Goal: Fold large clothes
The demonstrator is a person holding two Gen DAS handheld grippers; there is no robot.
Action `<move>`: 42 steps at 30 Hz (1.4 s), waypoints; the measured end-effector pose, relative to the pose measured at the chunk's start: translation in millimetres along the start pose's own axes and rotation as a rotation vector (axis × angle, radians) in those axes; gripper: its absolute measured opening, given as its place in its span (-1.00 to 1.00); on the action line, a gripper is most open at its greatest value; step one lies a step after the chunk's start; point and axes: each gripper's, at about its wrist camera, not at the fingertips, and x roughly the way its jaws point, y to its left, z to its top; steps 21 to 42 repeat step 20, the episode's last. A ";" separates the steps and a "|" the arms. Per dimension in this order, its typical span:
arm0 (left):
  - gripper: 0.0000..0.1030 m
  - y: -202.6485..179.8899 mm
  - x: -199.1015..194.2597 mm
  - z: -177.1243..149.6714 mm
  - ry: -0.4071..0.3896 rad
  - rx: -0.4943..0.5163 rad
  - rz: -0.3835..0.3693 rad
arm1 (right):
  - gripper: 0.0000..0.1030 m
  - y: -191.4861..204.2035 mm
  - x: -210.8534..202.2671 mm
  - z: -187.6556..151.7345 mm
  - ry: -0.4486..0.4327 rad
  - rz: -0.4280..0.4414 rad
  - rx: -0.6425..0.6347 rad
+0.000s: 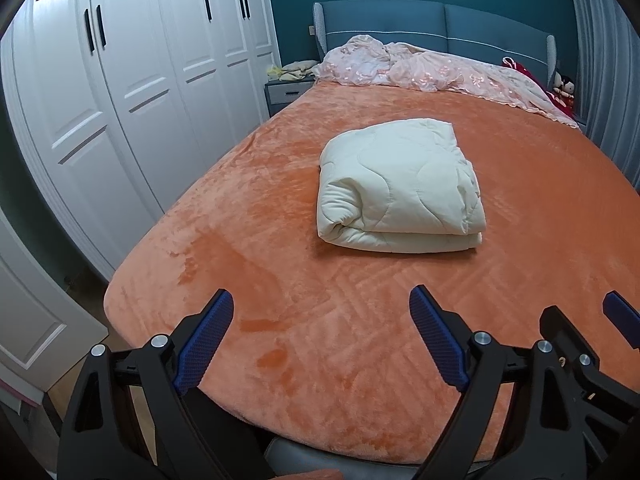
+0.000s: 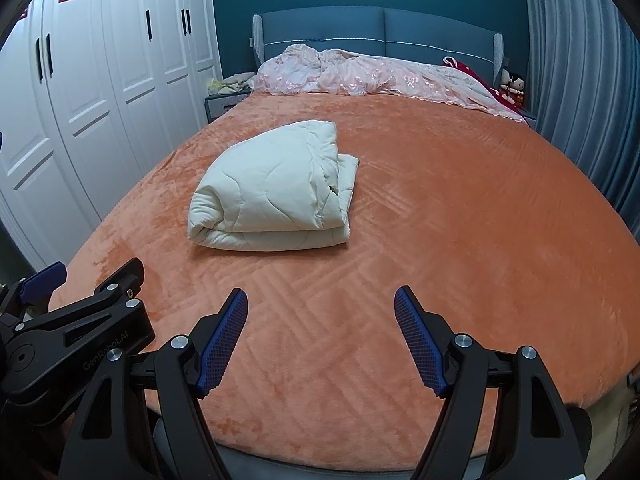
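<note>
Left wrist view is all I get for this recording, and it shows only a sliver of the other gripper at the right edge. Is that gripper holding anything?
Observer: No. The right gripper is open above the orange bedcover, with nothing between its pads.
Operator: What does the quilt's right side look like from there?
Observer: The folded white quilt shows its loose layered edges on that side, and a lower layer juts out past the top one.

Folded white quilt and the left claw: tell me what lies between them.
Only bare orange bedspread lies between the open left claw and the folded white quilt; the left wrist view shows it.
</note>
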 end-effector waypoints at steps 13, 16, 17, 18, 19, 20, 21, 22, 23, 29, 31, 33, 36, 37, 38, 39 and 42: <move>0.59 -2.6 -2.6 0.2 -0.005 0.004 -0.012 | 0.44 2.0 -3.0 0.6 -0.005 -0.003 0.005; 0.53 -3.6 -2.7 0.7 -0.001 0.006 -0.020 | 0.44 2.7 -3.2 0.2 -0.005 -0.004 0.006; 0.53 -4.1 -3.1 1.1 -0.003 0.009 -0.019 | 0.44 3.7 -3.8 -0.1 -0.006 -0.005 0.009; 0.53 -4.5 -3.8 1.3 -0.006 0.011 -0.017 | 0.44 4.3 -4.3 -0.5 -0.006 -0.005 0.012; 0.53 -5.0 -4.2 1.8 -0.006 0.013 -0.015 | 0.44 4.1 -4.8 -0.3 -0.005 -0.005 0.016; 0.53 -5.6 -4.0 2.1 -0.005 0.012 -0.013 | 0.44 5.4 -5.0 -1.3 -0.006 -0.008 0.020; 0.53 -5.6 -4.0 2.1 -0.005 0.012 -0.013 | 0.44 5.4 -5.0 -1.3 -0.006 -0.008 0.020; 0.53 -5.6 -4.0 2.1 -0.005 0.012 -0.013 | 0.44 5.4 -5.0 -1.3 -0.006 -0.008 0.020; 0.53 -5.6 -4.0 2.1 -0.005 0.012 -0.013 | 0.44 5.4 -5.0 -1.3 -0.006 -0.008 0.020; 0.53 -5.6 -4.0 2.1 -0.005 0.012 -0.013 | 0.44 5.4 -5.0 -1.3 -0.006 -0.008 0.020; 0.53 -5.6 -4.0 2.1 -0.005 0.012 -0.013 | 0.44 5.4 -5.0 -1.3 -0.006 -0.008 0.020; 0.53 -5.6 -4.0 2.1 -0.005 0.012 -0.013 | 0.44 5.4 -5.0 -1.3 -0.006 -0.008 0.020; 0.53 -5.6 -4.0 2.1 -0.005 0.012 -0.013 | 0.44 5.4 -5.0 -1.3 -0.006 -0.008 0.020; 0.53 -5.6 -4.0 2.1 -0.005 0.012 -0.013 | 0.44 5.4 -5.0 -1.3 -0.006 -0.008 0.020; 0.53 -5.6 -4.0 2.1 -0.005 0.012 -0.013 | 0.44 5.4 -5.0 -1.3 -0.006 -0.008 0.020; 0.53 -5.6 -4.0 2.1 -0.005 0.012 -0.013 | 0.44 5.4 -5.0 -1.3 -0.006 -0.008 0.020; 0.53 -5.6 -4.0 2.1 -0.005 0.012 -0.013 | 0.44 5.4 -5.0 -1.3 -0.006 -0.008 0.020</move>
